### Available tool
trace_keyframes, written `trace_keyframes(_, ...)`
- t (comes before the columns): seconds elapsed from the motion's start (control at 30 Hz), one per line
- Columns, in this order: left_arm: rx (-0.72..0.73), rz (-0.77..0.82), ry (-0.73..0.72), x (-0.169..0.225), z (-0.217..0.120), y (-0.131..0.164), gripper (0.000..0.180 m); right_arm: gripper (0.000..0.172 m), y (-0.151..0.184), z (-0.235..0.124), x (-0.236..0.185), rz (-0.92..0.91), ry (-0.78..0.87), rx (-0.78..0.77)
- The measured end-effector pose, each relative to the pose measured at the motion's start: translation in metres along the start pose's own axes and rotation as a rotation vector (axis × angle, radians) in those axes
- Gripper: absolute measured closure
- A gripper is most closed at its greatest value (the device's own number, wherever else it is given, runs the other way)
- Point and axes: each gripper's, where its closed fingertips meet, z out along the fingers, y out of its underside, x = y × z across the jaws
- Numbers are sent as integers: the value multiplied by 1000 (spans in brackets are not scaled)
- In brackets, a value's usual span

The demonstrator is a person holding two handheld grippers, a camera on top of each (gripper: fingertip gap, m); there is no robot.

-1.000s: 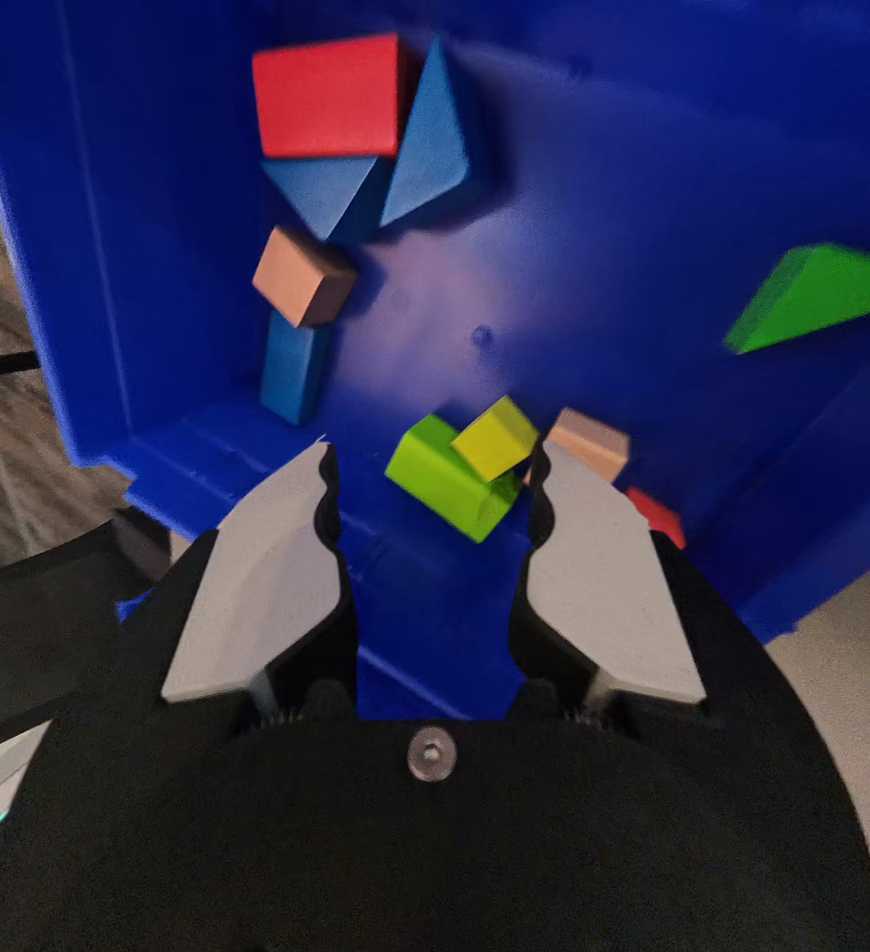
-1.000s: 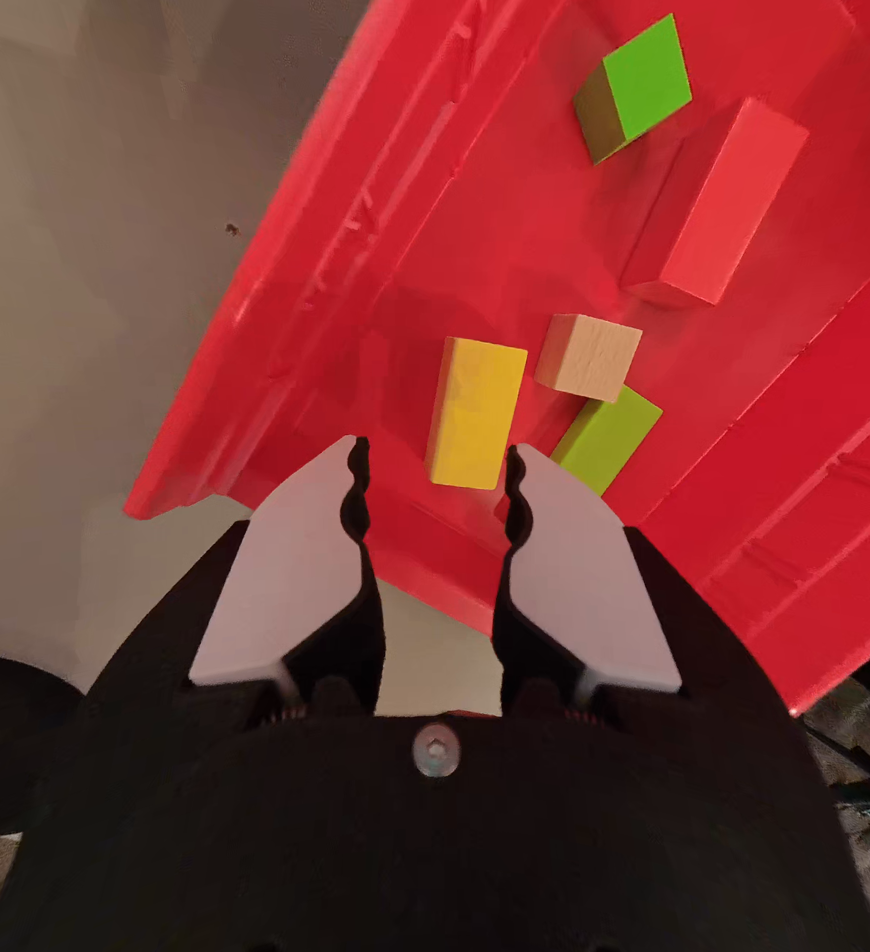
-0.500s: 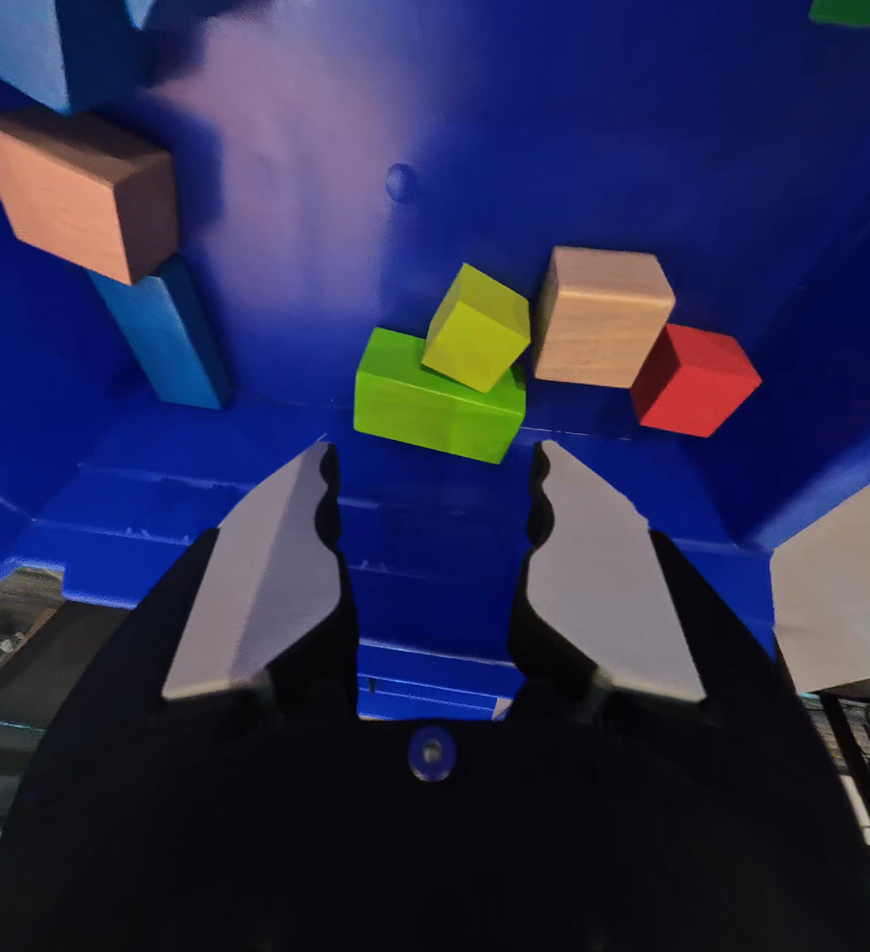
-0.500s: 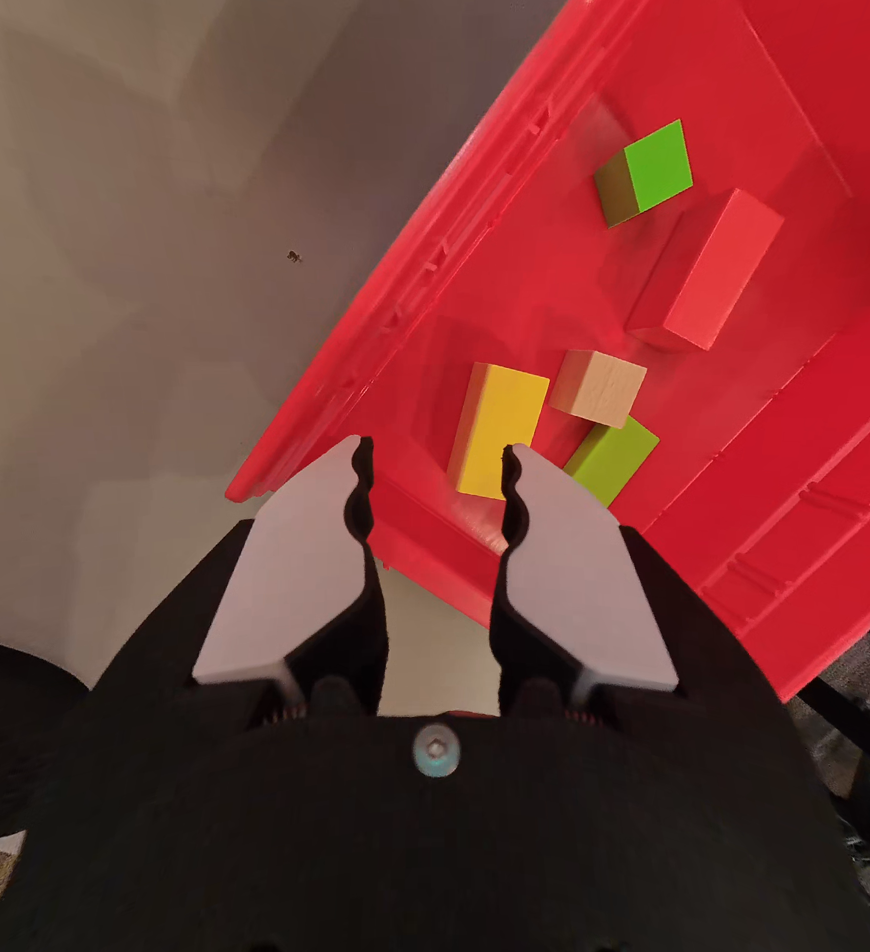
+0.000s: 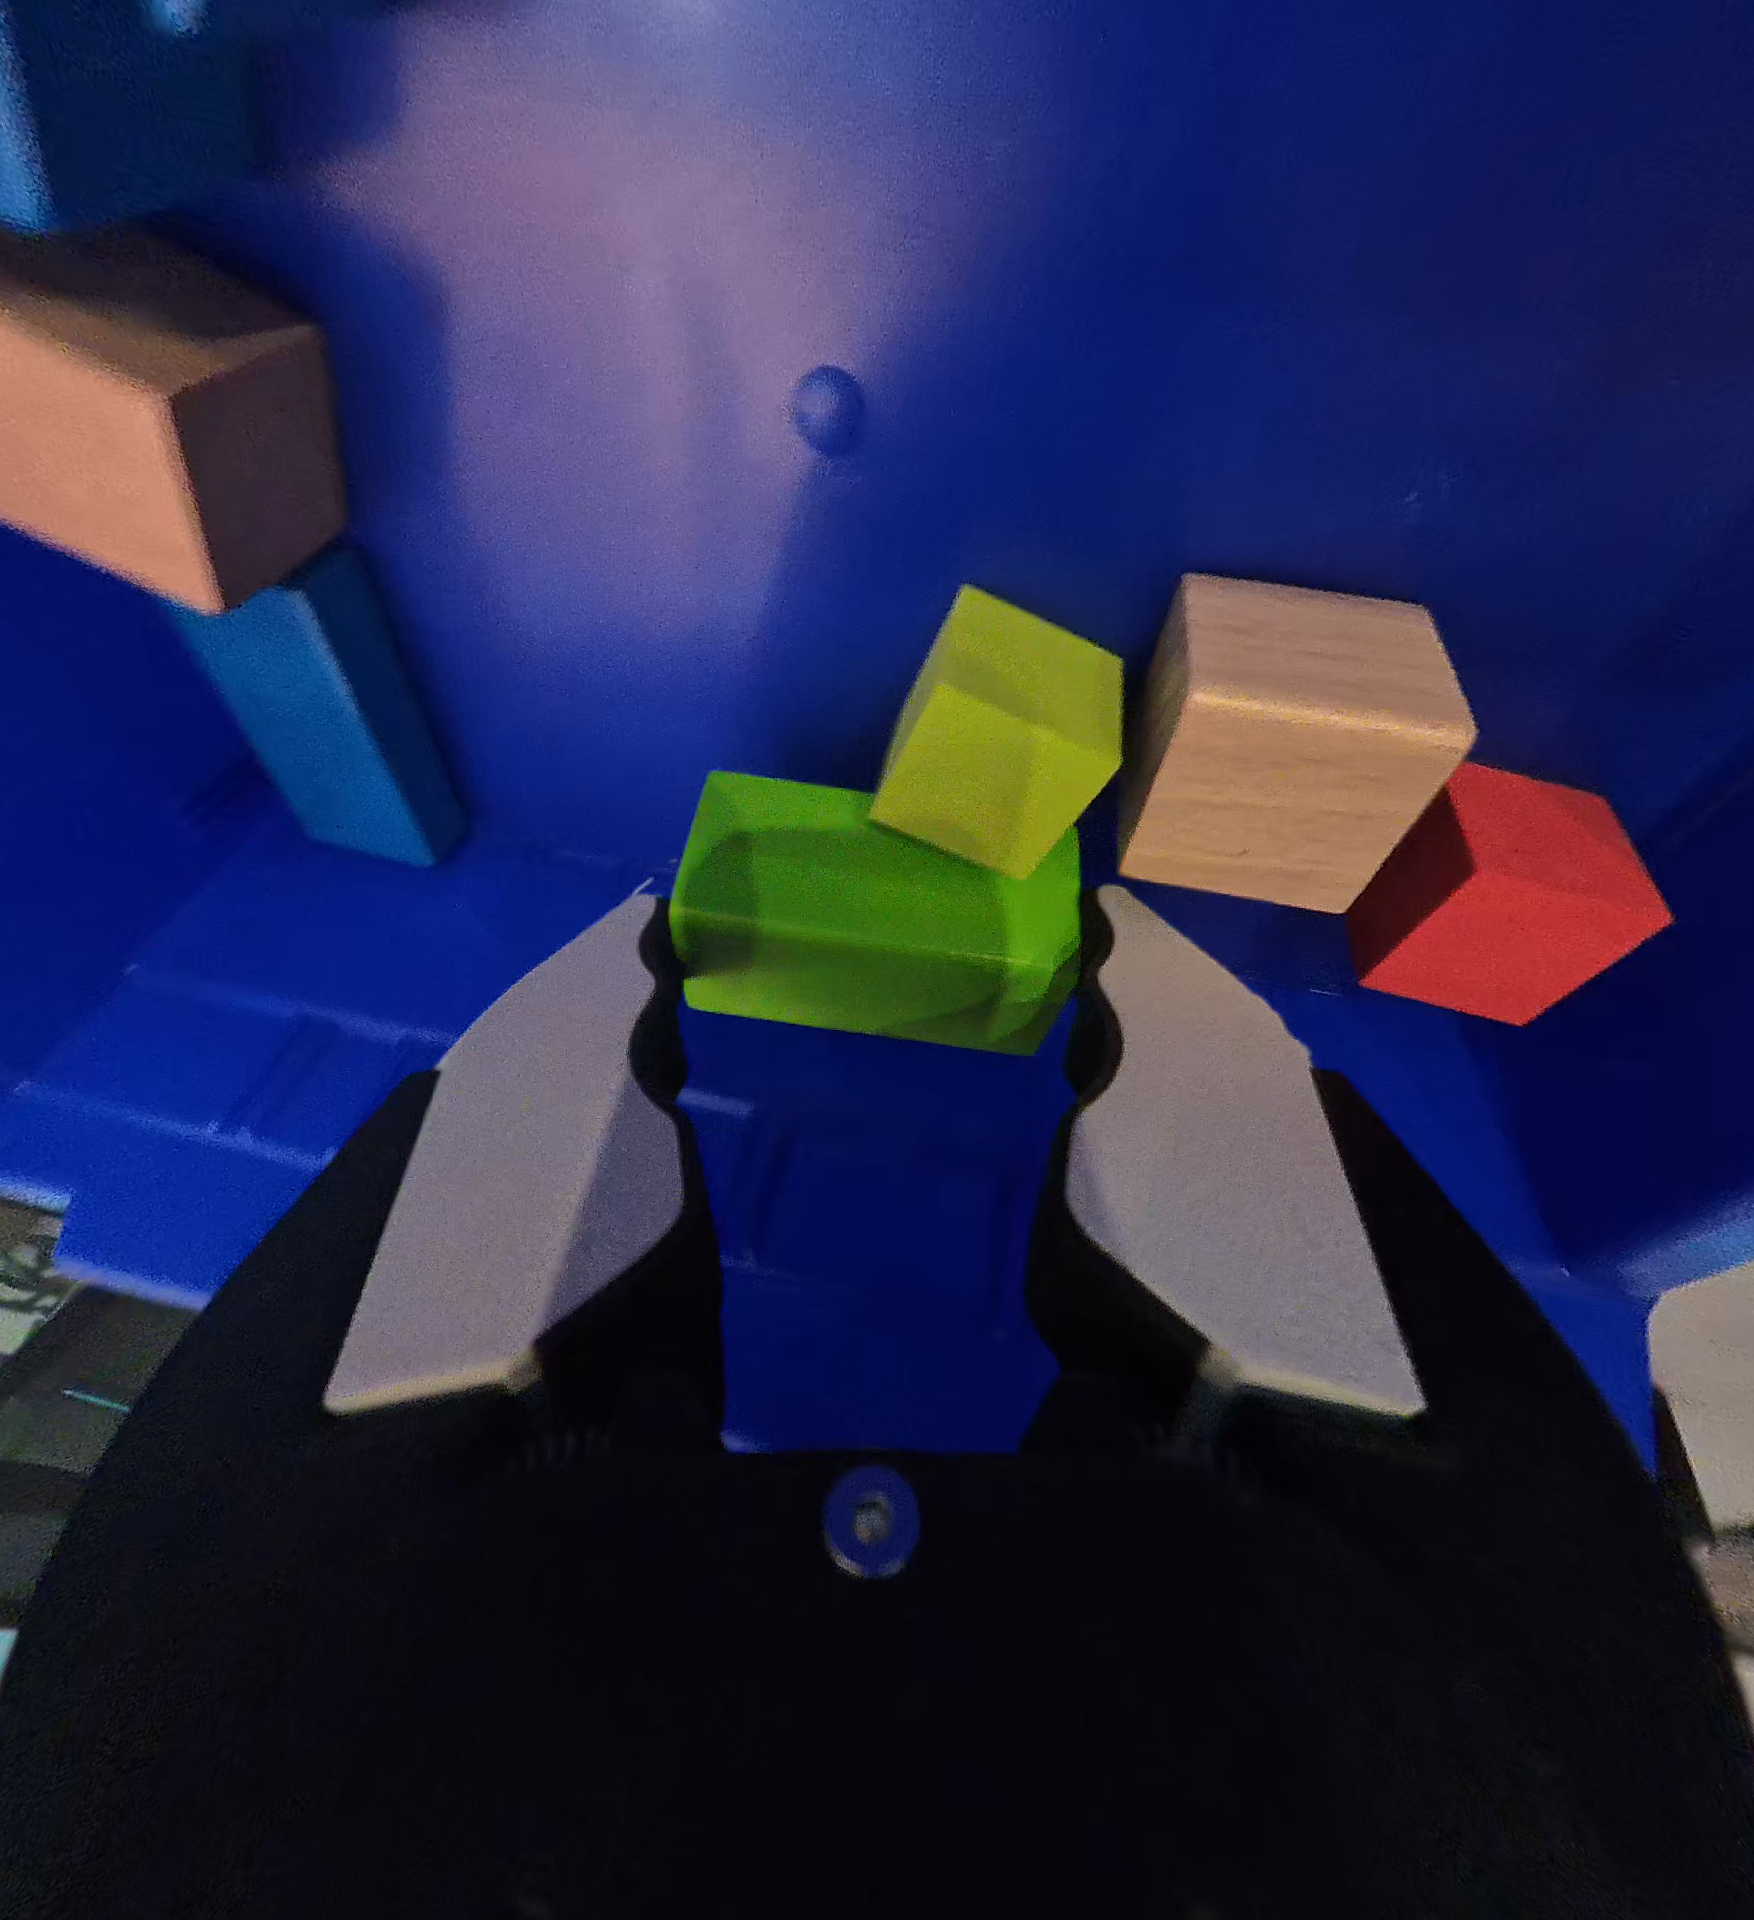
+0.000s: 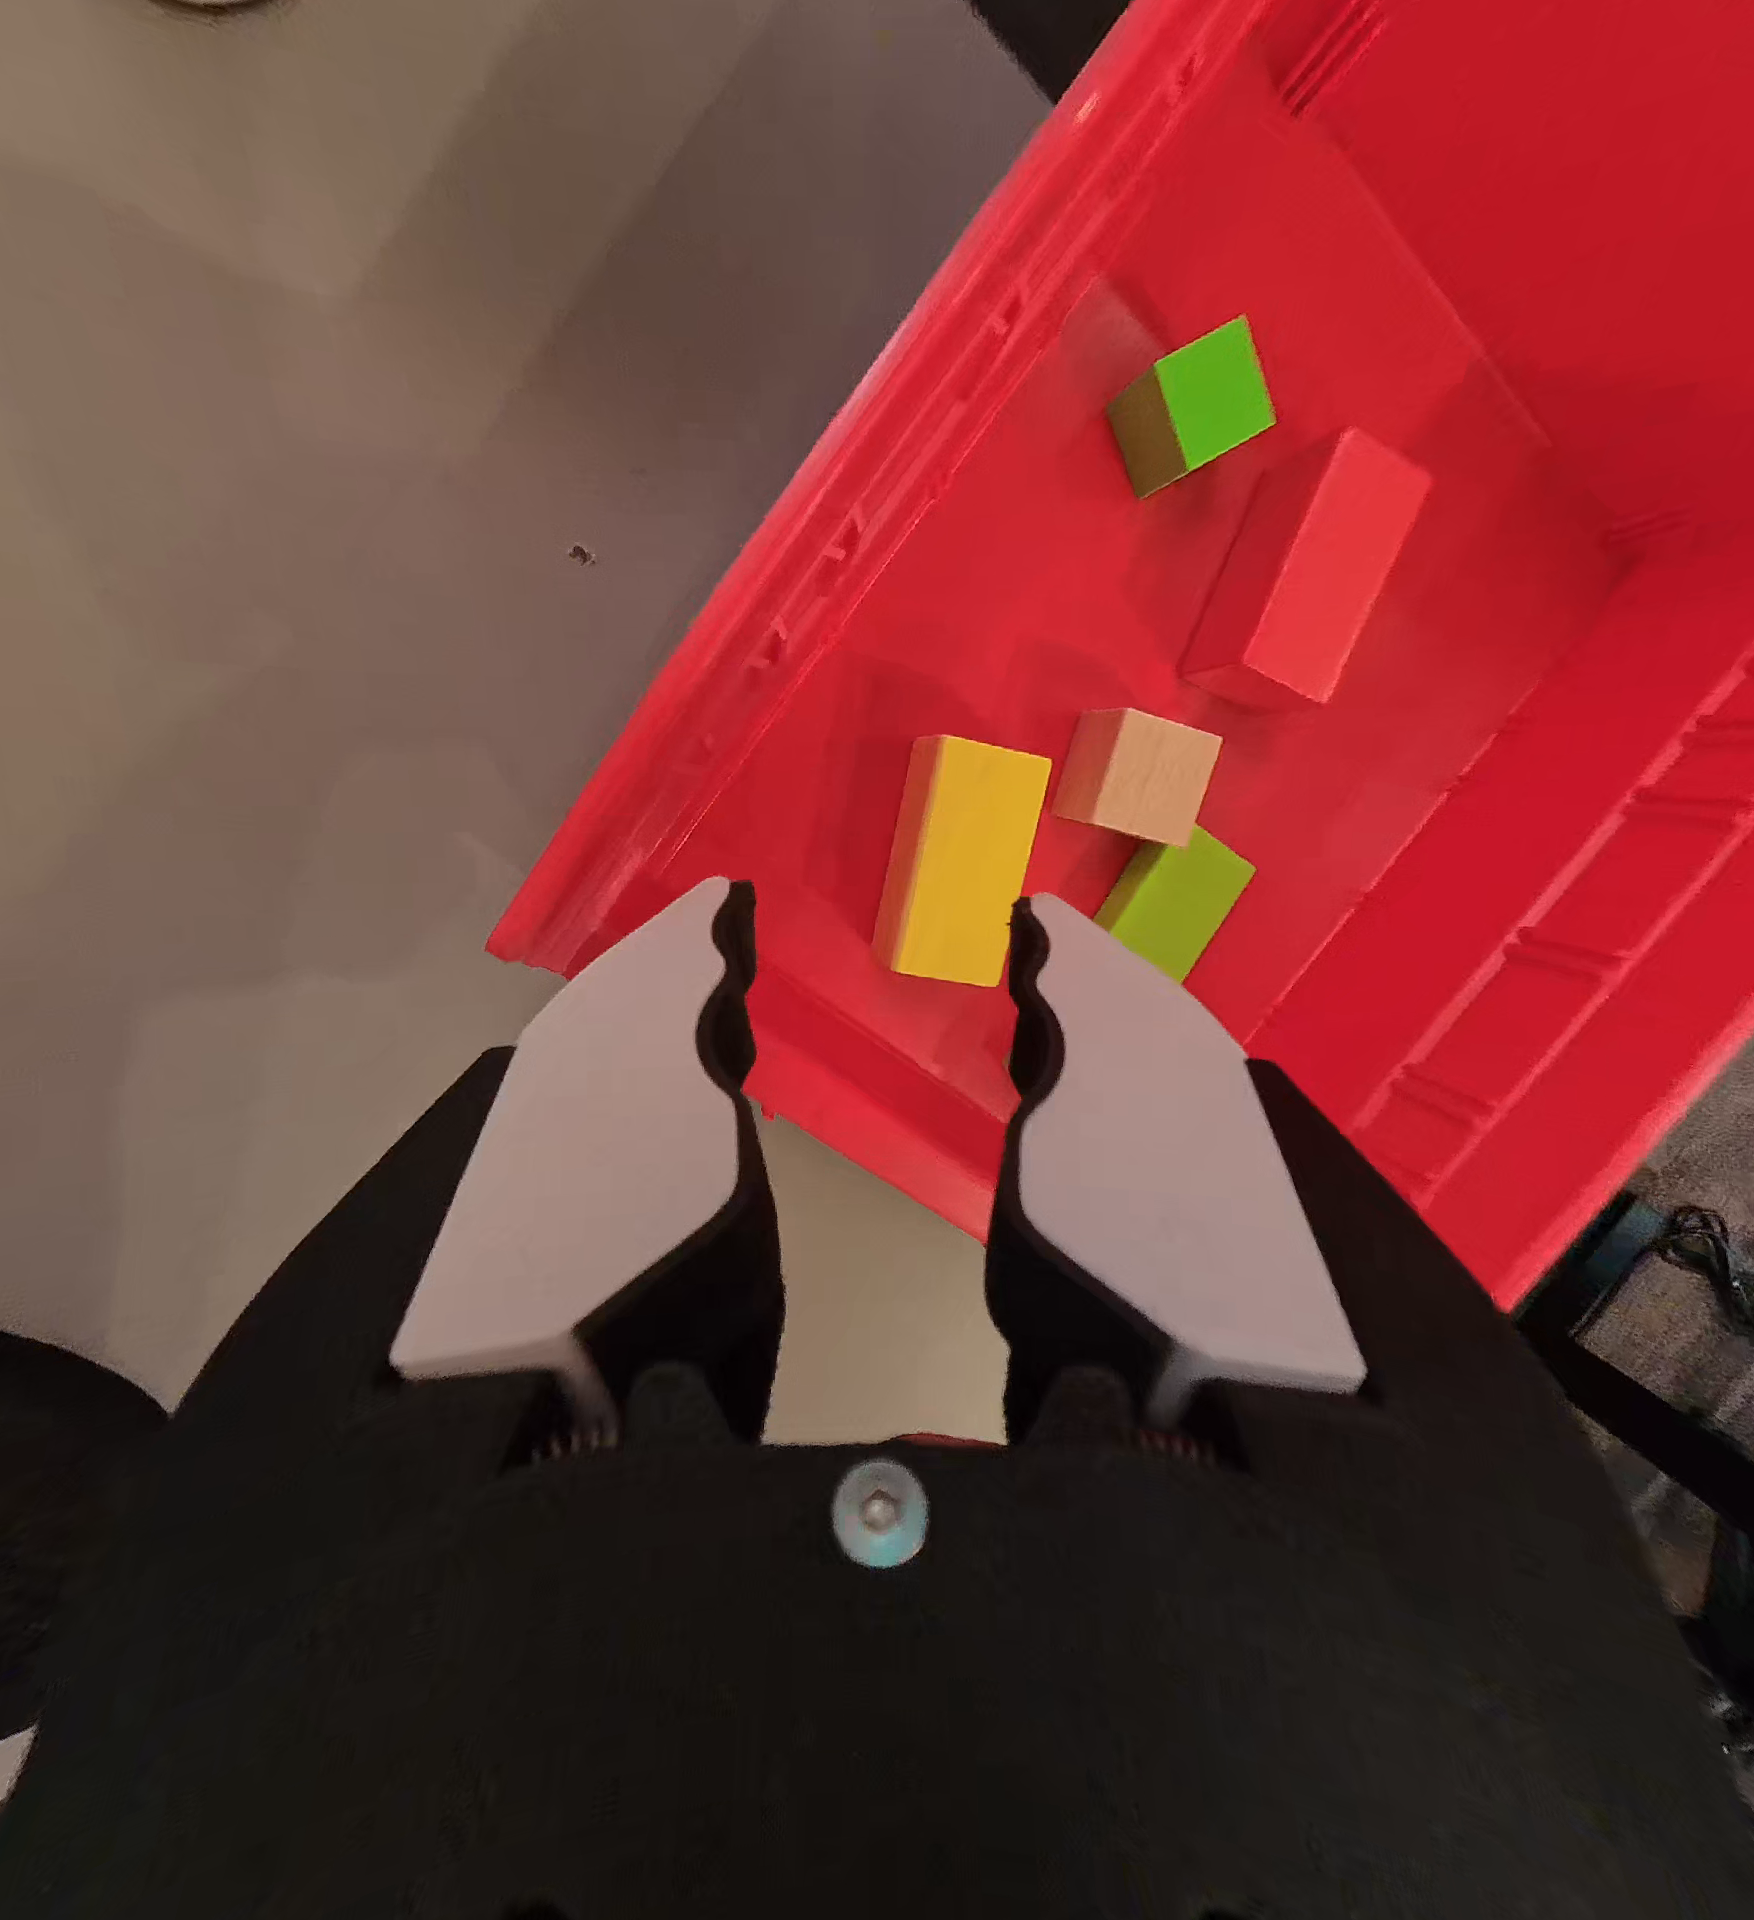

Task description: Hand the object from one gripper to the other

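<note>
The left gripper has its jaws wide around the green rectangular wooden block in the blue plastic bin, gripping nothing, so it should close squarely without toppling the yellow-green cube leaning on it, while the right gripper waits half-open and empty over the red plastic bin.

No writing, label or number can be read anywhere (the bins and blocks are plain).
</note>
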Motion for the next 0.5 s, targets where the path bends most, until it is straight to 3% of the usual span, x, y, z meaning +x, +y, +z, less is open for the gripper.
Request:
trace_keyframes(0.13,154,-111,-145,-14,-34,-3,107,124,-19,-34,-9,-40,73,100)
trace_keyframes(0.23,412,-183,-296,-19,-94,-25,108,124,-57,-72,-50,-111,39,291)
trace_keyframes(0.37,824,-103,-497,11,-204,-92,108,123,-129,-125,-159,-175,-315,652)
trace_keyframes(0.5,1068,50,-710,62,-293,-164,109,118,-184,-147,-240,-125,-694,873)
